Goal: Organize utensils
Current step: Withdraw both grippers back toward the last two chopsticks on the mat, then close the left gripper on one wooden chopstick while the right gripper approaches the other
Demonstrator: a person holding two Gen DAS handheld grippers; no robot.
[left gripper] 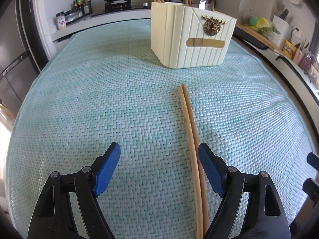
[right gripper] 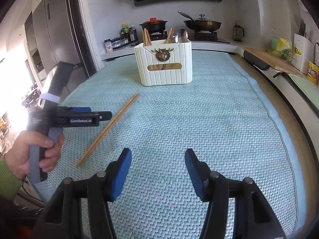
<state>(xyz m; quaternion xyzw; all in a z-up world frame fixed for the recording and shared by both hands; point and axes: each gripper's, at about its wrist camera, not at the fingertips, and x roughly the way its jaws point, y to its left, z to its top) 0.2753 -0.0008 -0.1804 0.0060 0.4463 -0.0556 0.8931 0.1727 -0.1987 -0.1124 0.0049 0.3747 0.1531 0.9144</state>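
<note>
1. Woven mat (left gripper: 99, 99) covering the counter; cream utensil holder (left gripper: 189, 39) at its far end, already stocked with chopsticks and spoons.
2. Loose chopsticks (left gripper: 189, 123) flat on the mat, side by side, long axis running away toward the holder.
3. Left claw (left gripper: 159, 155) spread, empty, nearer; pair just inside its right finger.
4. Right claw (right gripper: 158, 159) spread, empty, well apart to the right.

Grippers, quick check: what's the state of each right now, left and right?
Left gripper: open, holding nothing; the chopsticks lie on the mat between its fingers.
Right gripper: open, empty, above bare mat.
</note>
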